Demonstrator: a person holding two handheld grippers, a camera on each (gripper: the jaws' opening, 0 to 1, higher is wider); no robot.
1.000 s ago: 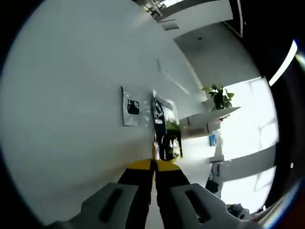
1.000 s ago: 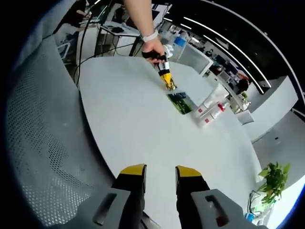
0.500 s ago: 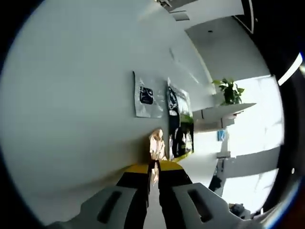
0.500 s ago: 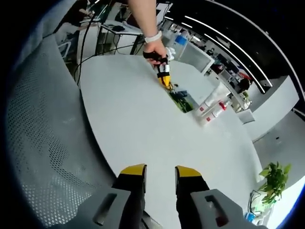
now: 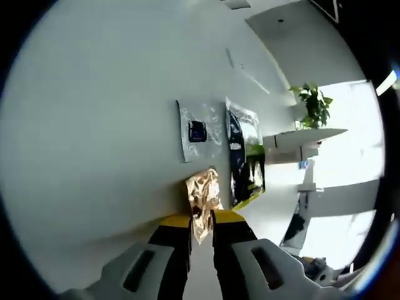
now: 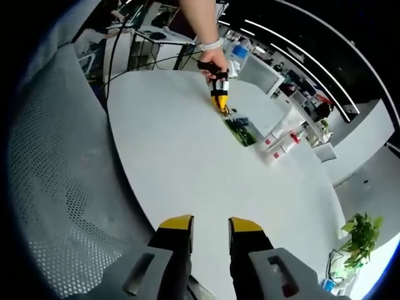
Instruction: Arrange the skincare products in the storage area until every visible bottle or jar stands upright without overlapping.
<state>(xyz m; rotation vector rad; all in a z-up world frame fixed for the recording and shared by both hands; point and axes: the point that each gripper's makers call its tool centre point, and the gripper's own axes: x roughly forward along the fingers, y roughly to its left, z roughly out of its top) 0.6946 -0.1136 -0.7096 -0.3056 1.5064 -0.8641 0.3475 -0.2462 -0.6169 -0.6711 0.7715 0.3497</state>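
A crinkled gold foil sachet [image 5: 201, 199] sticks out from between the jaws of my left gripper [image 5: 201, 220], which is shut on it just above the white table [image 5: 94, 125]. Beyond it a silver sachet with a dark label [image 5: 199, 131] and a dark green sachet [image 5: 245, 156] lie flat side by side. In the right gripper view a hand holds the left gripper [image 6: 220, 100] at the far side of the table, next to the green sachet [image 6: 242, 130]. White bottles with red caps [image 6: 281, 140] lie near it. My right gripper [image 6: 210, 225] hangs open over the near table edge, holding nothing.
A grey mesh chair [image 6: 56, 156] stands left of the table. Desks with cables and clutter [image 6: 150, 31] fill the far side. A potted plant [image 6: 359, 234] sits beyond the right edge, the same plant [image 5: 315, 106] on a white ledge.
The gold sachet has come further out between the left jaws. The left view has shifted slightly over the sachets. The right gripper has stayed put.
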